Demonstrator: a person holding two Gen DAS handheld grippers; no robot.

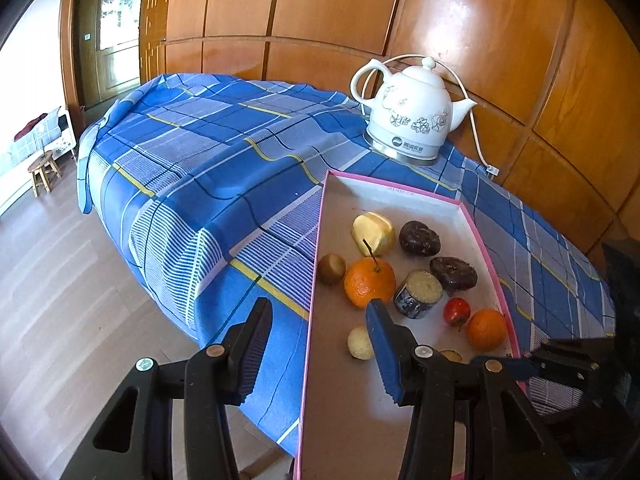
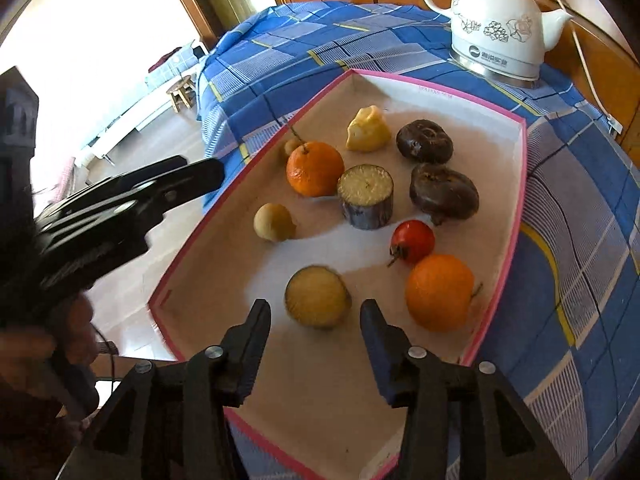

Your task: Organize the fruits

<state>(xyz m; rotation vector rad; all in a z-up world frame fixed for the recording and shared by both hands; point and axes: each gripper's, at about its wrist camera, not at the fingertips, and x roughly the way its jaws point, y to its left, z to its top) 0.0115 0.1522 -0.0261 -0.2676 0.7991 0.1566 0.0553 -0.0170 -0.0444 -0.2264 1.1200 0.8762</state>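
Observation:
A pink-rimmed tray (image 2: 516,208) on the blue plaid cloth holds two oranges (image 2: 315,168) (image 2: 439,291), a small red fruit (image 2: 413,241), a yellow chunk (image 2: 368,130), two dark brown fruits (image 2: 424,141) and a dark-skinned cylinder piece (image 2: 366,196). My right gripper (image 2: 316,322) is open, and a cut pale piece (image 2: 318,296) lies on the tray floor just past its fingertips, untouched by the pads. My left gripper (image 1: 320,344) is open astride the tray's left rim (image 1: 312,280), its right finger over the tray near the stemmed orange (image 1: 369,282).
A white ceramic kettle (image 1: 408,116) with a cord stands behind the tray against the wooden wall panels. A kiwi (image 1: 331,268) and a pale round fruit (image 1: 360,343) lie by the tray's left rim. The table drops off to the floor on the left, where a stool (image 1: 42,170) stands.

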